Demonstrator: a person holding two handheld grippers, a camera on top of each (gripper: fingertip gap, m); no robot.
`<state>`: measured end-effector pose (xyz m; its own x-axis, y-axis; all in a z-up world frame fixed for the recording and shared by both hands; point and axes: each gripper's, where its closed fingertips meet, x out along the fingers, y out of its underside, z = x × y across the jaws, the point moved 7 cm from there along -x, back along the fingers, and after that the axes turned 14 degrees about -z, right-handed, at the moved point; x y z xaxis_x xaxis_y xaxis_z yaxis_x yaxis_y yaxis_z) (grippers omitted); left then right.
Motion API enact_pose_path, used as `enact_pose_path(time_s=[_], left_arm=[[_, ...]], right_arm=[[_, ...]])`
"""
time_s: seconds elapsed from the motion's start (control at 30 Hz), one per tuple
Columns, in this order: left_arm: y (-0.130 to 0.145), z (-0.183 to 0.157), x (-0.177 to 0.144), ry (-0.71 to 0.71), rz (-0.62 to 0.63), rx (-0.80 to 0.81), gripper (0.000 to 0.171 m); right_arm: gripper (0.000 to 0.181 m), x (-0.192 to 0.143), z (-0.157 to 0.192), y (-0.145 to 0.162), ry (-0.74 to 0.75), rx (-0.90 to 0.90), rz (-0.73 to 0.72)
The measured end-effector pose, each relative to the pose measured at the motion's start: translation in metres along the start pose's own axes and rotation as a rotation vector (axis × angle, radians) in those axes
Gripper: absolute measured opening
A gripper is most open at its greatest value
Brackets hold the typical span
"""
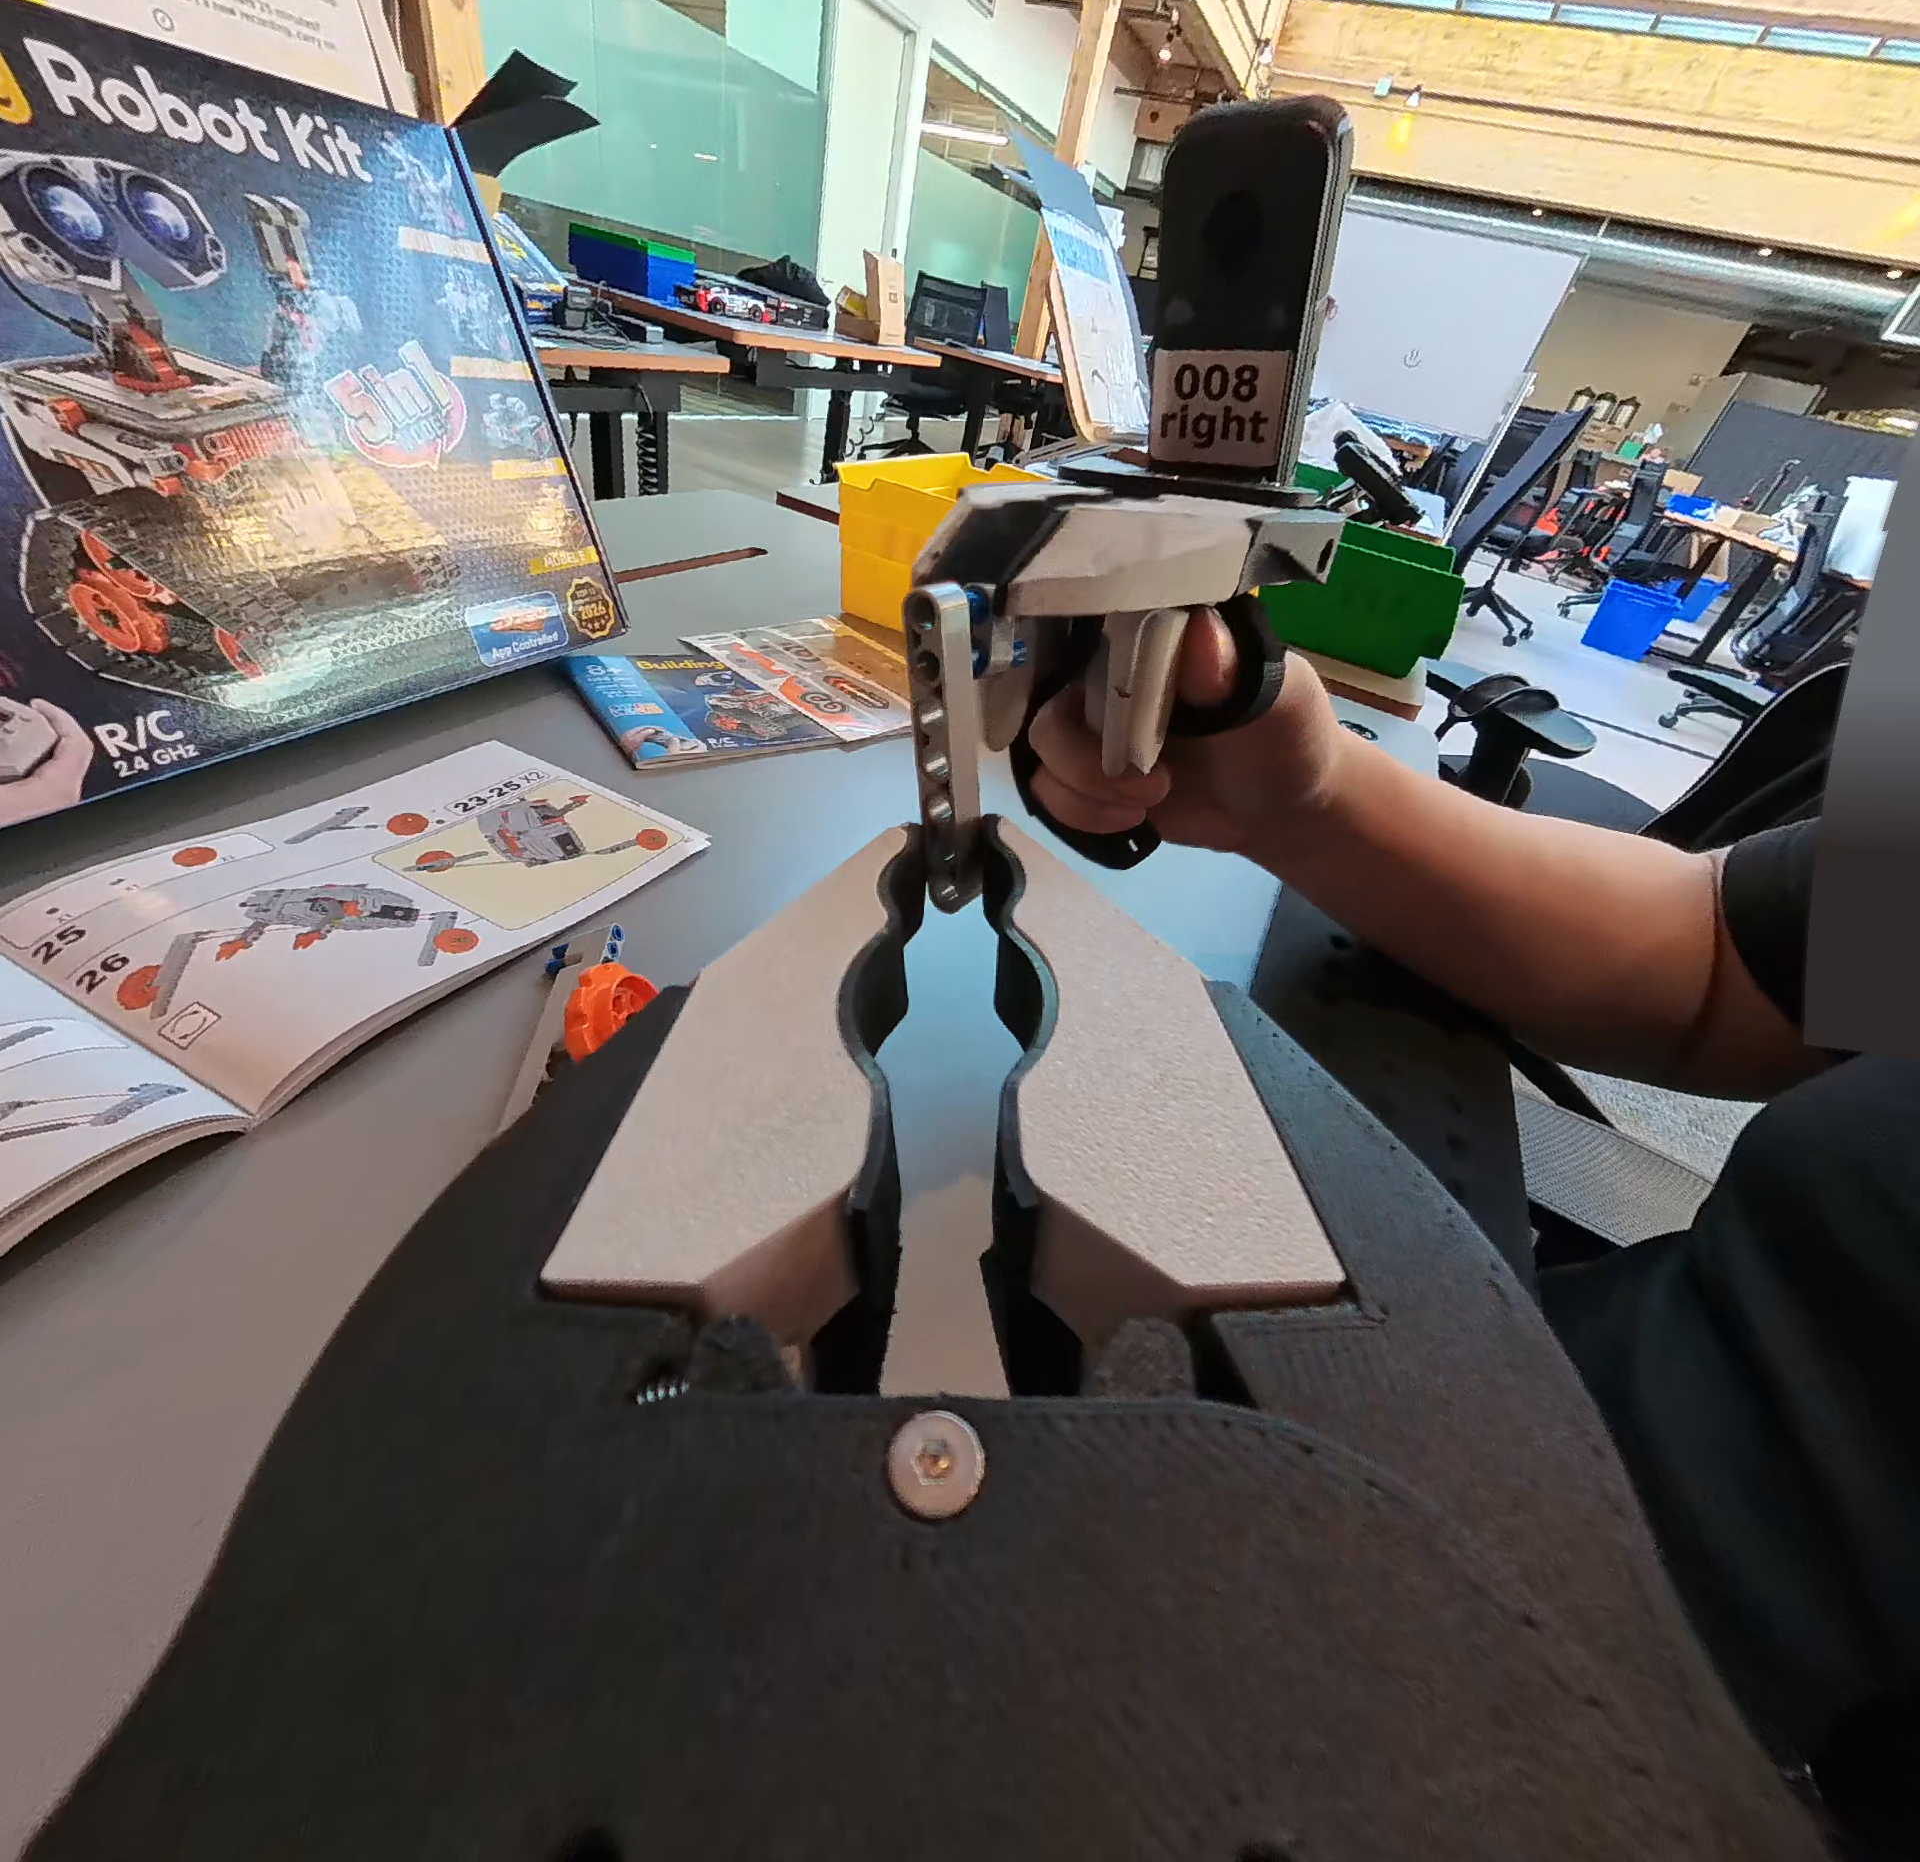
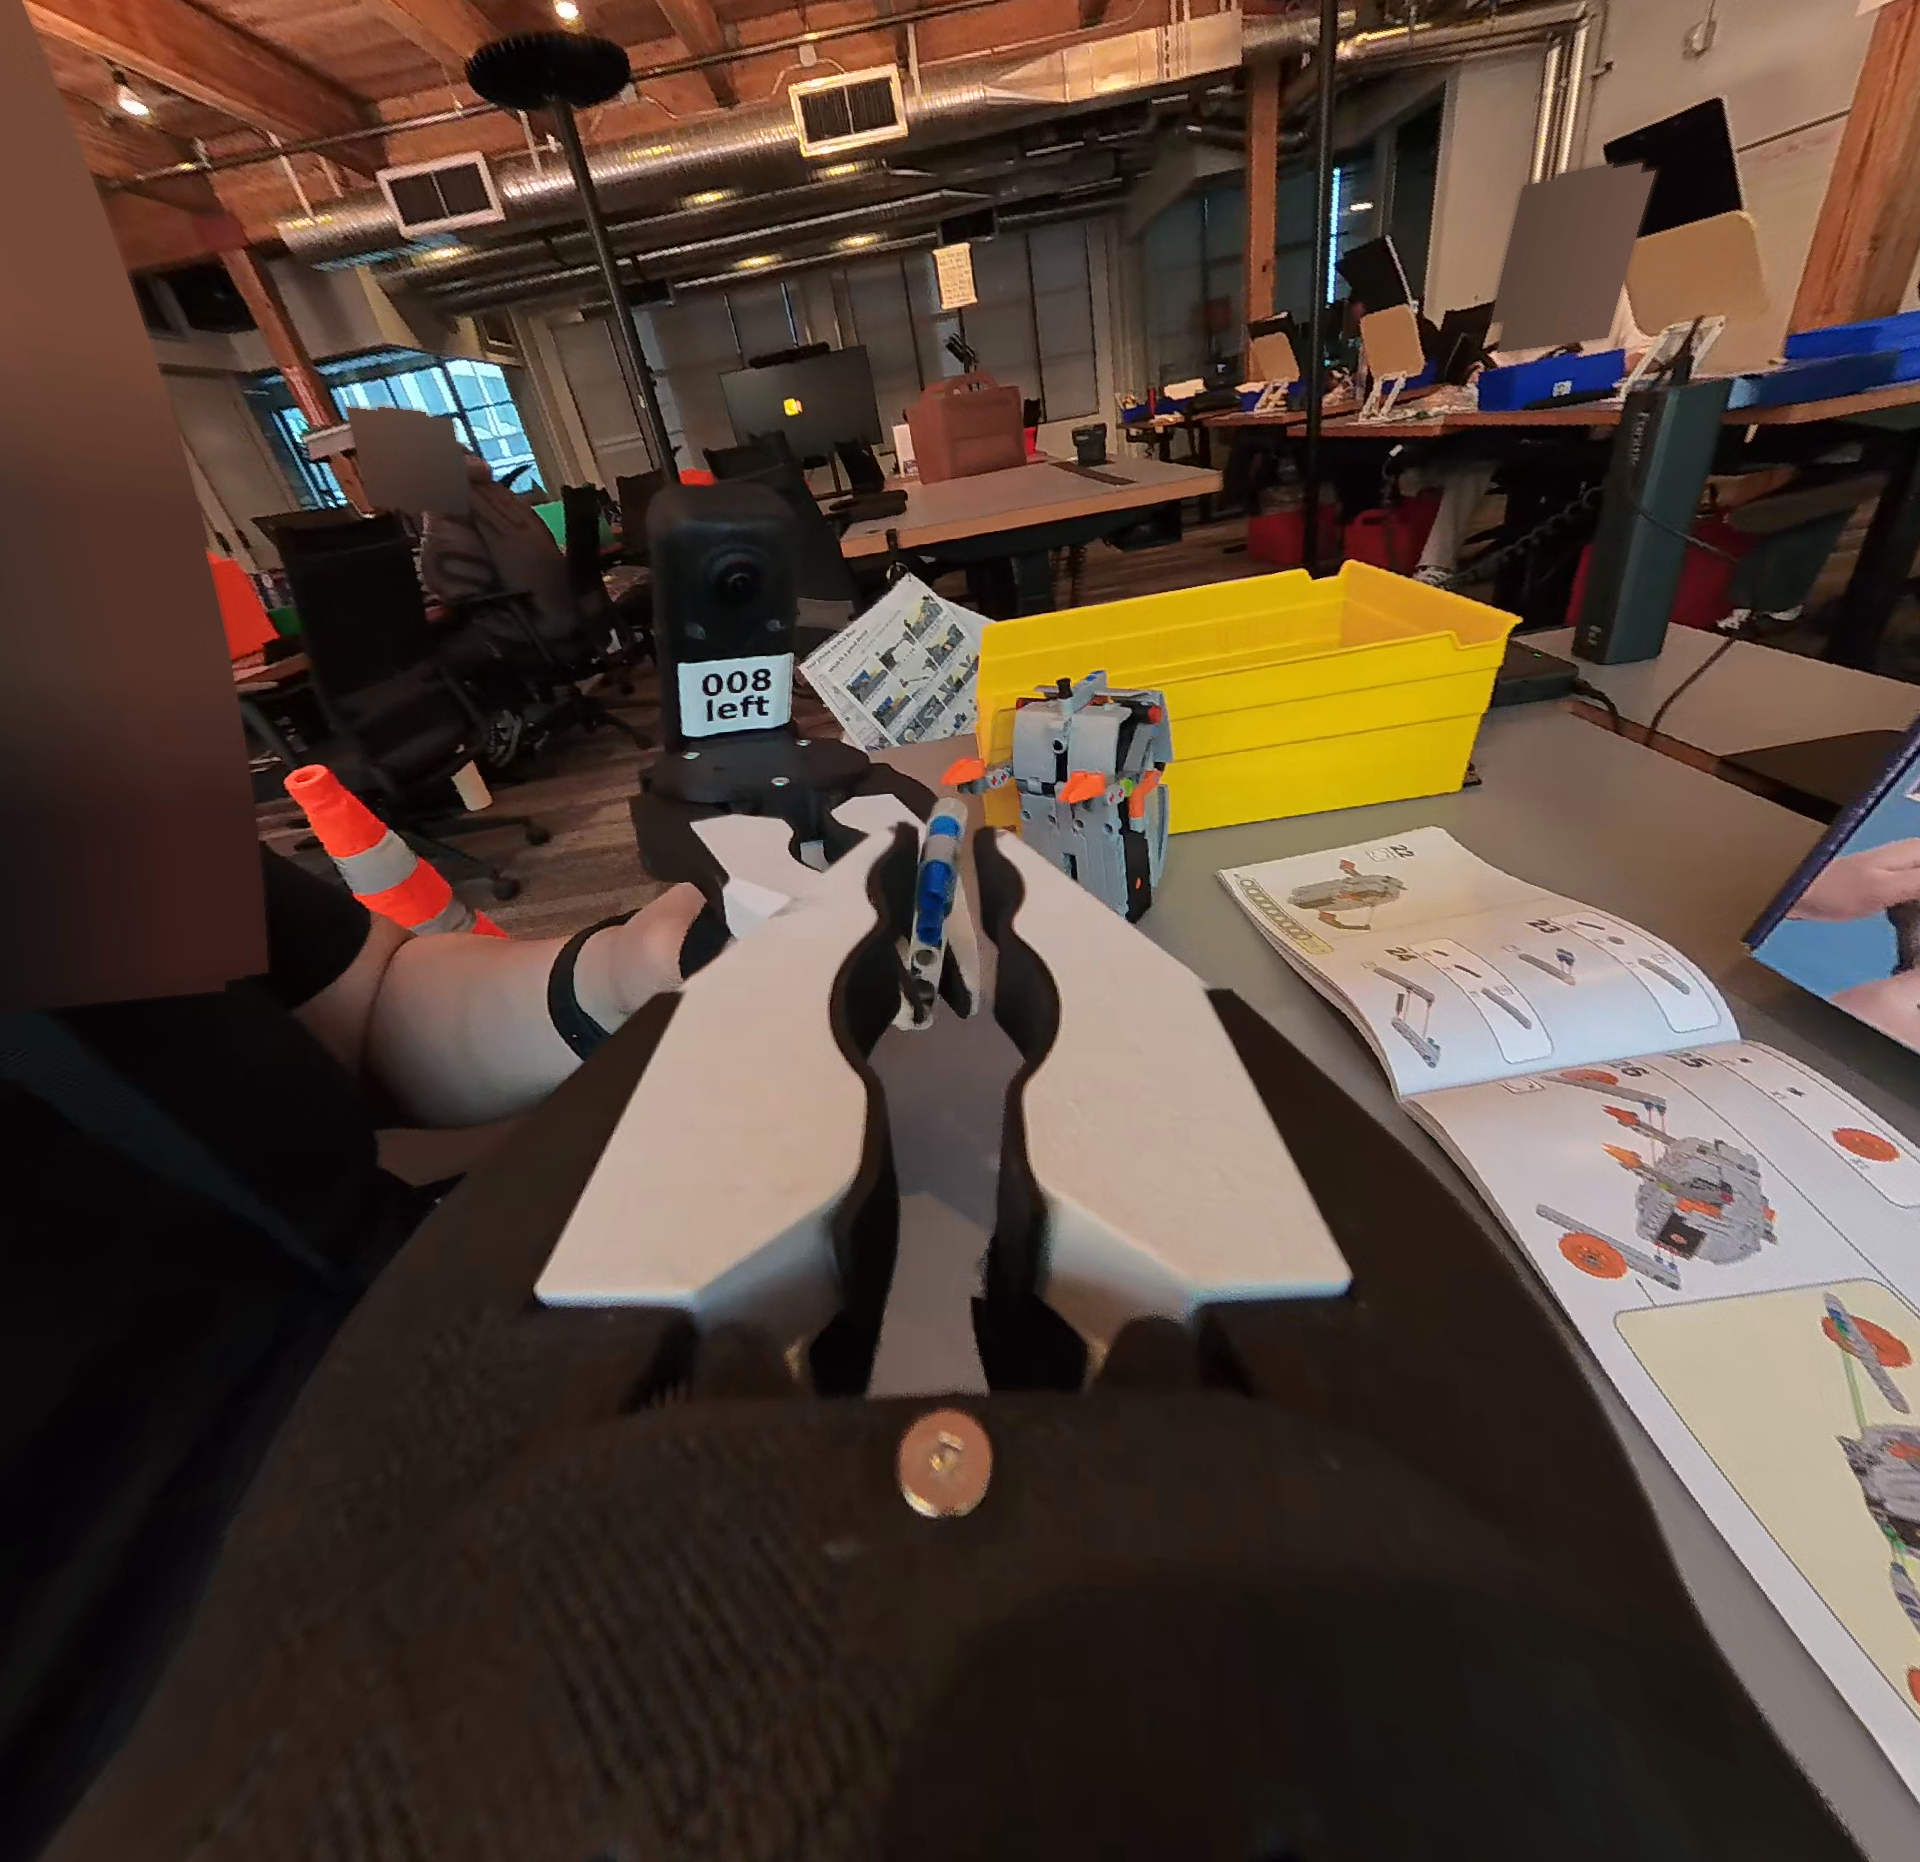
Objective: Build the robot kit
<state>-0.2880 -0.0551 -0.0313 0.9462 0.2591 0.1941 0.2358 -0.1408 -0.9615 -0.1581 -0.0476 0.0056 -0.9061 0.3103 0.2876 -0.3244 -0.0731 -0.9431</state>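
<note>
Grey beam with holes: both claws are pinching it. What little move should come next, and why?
Probably ease the left claw open a little. The grey beam is up off the table, pinched at both ends. The left claw holds only its bottom tip, and the right claw holds the top by the blue pins.

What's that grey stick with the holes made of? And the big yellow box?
The grey beam, pinched by the left gripper and right gripper, looks like hard moulded plastic: smooth, slightly shiny, with even round holes. The yellow bin also seems plastic: glossy, one bright colour, thin walls with moulded ridges.
</note>
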Motion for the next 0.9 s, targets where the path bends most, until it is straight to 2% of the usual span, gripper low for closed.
enact_pose_path(time_s=[0.23, 0.33, 0.47, 0.53, 0.67, 0.8, 0.9], left_arm=[[0.001, -0.001, 0.000, 0.027, 0.006, 0.002, 0.009], [-0.006, 0.000, -0.003, 0.060, -0.032, -0.046, 0.025], [-0.016, 0.005, -0.008, 0.095, -0.074, -0.122, 0.023], [-0.020, 0.006, -0.010, 0.128, -0.099, -0.170, 0.017], [-0.023, 0.008, -0.010, 0.191, -0.098, -0.223, 0.012], [-0.020, 0.011, -0.010, 0.182, -0.063, -0.175, 0.004], [-0.018, 0.014, -0.010, 0.172, -0.045, -0.156, 0.004]], right_arm=[[0.005, -0.001, 0.000, 0.001, -0.005, 0.035, 0.030], [0.005, -0.002, -0.002, 0.004, -0.021, 0.092, 0.042], [0.005, -0.001, -0.002, 0.008, -0.047, 0.116, 0.062], [0.005, -0.002, -0.002, 0.009, -0.064, 0.132, 0.057], [0.005, -0.001, -0.001, 0.011, -0.101, 0.157, 0.044], [0.005, 0.000, -0.001, 0.015, -0.109, 0.160, 0.052], [0.005, 0.000, -0.002, 0.018, -0.102, 0.147, 0.066]])
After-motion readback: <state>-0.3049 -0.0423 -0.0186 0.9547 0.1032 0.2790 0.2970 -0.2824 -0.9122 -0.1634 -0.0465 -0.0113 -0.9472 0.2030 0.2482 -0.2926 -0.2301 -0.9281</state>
